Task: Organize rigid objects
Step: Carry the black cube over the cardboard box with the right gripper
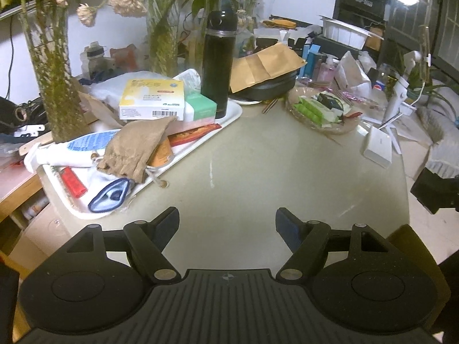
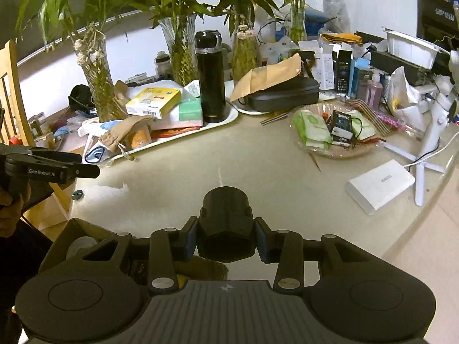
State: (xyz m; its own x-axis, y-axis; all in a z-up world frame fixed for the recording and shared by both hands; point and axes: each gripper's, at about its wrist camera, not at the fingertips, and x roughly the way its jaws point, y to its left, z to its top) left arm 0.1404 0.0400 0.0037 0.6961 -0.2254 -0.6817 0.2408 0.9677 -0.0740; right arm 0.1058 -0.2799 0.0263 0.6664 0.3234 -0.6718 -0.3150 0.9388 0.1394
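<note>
A squat black cap-like object (image 2: 226,229), round on top and faceted below, is clamped between the pads of the right hand-held gripper (image 2: 226,239), held near above the beige bench (image 2: 258,172).

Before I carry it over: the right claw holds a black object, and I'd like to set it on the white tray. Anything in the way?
Between the black object in the right claw and the white tray lies bare tabletop. The tray itself is crowded; a black thermos fills its near corner.
</note>
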